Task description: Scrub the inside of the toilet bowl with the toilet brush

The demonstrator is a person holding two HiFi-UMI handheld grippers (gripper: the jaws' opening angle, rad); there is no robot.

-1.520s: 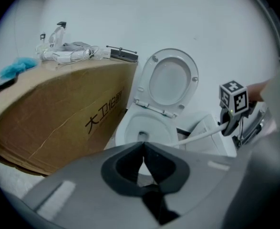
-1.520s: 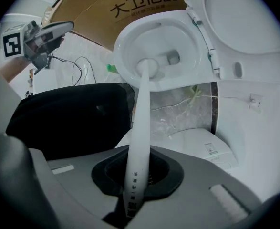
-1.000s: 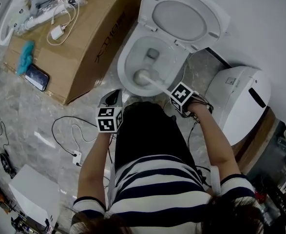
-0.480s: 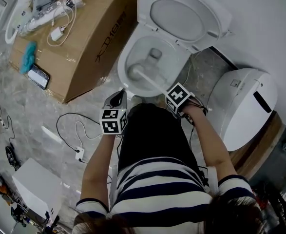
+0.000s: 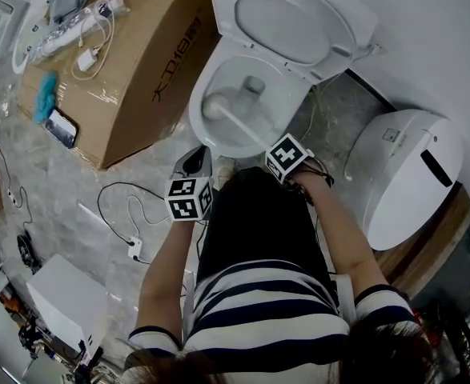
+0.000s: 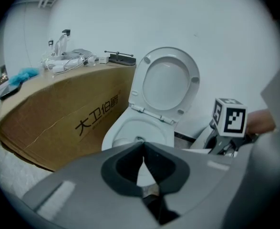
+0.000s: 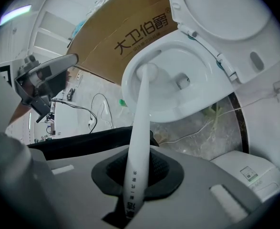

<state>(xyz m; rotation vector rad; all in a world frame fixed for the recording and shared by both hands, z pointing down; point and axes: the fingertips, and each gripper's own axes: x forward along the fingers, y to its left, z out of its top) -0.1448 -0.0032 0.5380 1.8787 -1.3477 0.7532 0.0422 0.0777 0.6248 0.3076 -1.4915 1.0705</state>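
Note:
The white toilet bowl (image 5: 276,110) stands open with its lid (image 5: 287,21) raised against the wall. The white toilet brush (image 5: 216,106) has its head inside the bowl, against the left inner wall. Its long handle (image 7: 139,128) runs back to my right gripper (image 5: 273,152), which is shut on it just in front of the bowl. In the right gripper view the brush head (image 7: 147,71) rests against the bowl wall (image 7: 197,87). My left gripper (image 5: 194,162) hangs beside the bowl's front left, shut and holding nothing. In the left gripper view its jaws (image 6: 143,155) meet in front of the bowl (image 6: 125,128).
A large cardboard box (image 5: 142,62) lies to the left of the toilet with a phone (image 5: 61,127), a charger and a blue cloth on it. A second white fixture (image 5: 411,174) stands at the right. Cables (image 5: 126,210) trail over the marble floor, near a white box (image 5: 66,302).
The brush head has swept from the front of the bowl to its left inner wall, with the right gripper shifting slightly left. The left gripper has barely moved.

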